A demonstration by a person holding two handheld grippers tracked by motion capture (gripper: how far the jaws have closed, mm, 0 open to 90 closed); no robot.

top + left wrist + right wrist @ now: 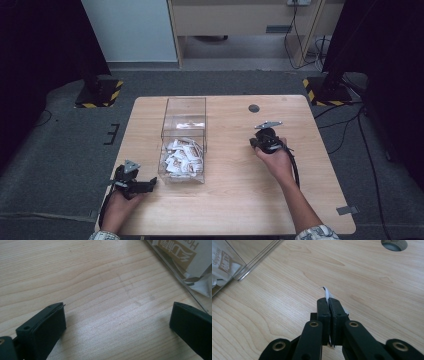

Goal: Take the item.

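- We see the left gripper (142, 185) spread wide over bare table (235, 200), beside the clear box (183, 145) of sachets (182, 157).
- We see the right gripper (329, 305) clamped on a thin white sachet scrap (326, 293), right of the box.

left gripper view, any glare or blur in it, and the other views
Left gripper view: soft sheen on the table between the open jaws, near jaws blurred. Right gripper view: evenly lit, wood grain sharp. High view: reflection on the clear box, dark room corners.
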